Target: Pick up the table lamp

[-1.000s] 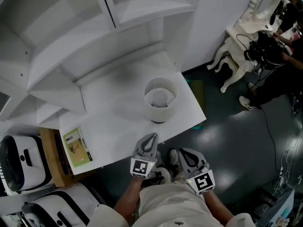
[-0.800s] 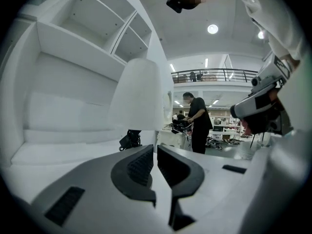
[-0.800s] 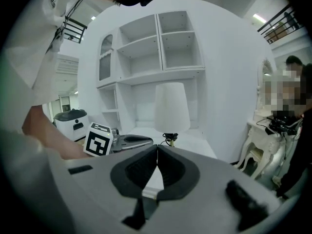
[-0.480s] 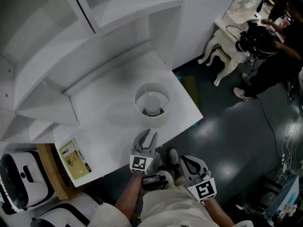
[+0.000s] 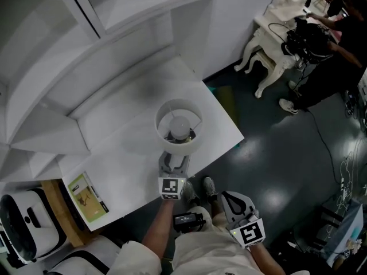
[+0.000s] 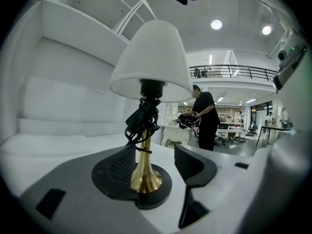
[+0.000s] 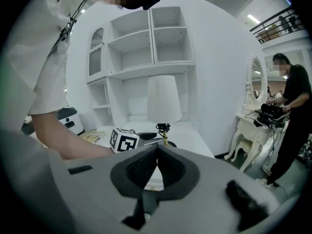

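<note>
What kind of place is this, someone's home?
Probably a staged room set in a big hall, not a home: a white shelved desk with a table lamp, an ornate dressing table, and a railed upper gallery beyond.

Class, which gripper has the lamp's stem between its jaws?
The left gripper: its opening jaws flank the brass stem of the table lamp; the right gripper, jaws together, holds nothing.

The table lamp [image 6: 147,89] has a matt white shade [image 6: 150,57], cloth-like, a glossy, polished brass-coloured metal stem [image 6: 145,162] and a matt black base [image 6: 158,195]. The counter [image 5: 126,148] is smooth satin white. At its four o'clock, the dark floor [image 5: 287,171] shines glossy.
</note>
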`<state>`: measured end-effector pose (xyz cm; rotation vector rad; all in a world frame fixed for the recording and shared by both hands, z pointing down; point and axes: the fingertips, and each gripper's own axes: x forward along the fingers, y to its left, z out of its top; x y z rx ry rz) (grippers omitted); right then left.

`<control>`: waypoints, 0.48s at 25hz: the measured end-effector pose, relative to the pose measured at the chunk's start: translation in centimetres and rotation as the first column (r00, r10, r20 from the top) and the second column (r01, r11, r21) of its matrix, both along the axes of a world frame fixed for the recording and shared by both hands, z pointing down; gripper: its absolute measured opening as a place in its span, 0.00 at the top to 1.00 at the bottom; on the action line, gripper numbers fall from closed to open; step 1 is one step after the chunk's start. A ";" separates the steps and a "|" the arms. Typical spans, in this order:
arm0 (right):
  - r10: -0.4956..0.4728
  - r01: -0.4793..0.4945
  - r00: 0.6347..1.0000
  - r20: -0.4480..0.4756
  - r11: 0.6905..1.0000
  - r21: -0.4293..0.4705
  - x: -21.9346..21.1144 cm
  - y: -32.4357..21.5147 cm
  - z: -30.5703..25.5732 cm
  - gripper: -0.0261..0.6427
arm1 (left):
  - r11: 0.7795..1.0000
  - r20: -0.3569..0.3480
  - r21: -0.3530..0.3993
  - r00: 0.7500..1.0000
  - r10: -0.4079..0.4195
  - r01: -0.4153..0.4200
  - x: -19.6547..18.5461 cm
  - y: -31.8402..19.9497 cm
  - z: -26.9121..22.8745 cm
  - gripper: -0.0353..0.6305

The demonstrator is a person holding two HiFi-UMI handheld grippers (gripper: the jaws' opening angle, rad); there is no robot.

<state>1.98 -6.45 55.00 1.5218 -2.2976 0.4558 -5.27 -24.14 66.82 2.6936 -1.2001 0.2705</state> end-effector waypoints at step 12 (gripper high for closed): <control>-0.001 0.001 1.000 -0.004 0.999 -0.039 0.4 0.2 1.3 0.94 | 0.998 0.037 0.040 0.999 -0.040 0.039 0.8 -3.0 1.0 0.58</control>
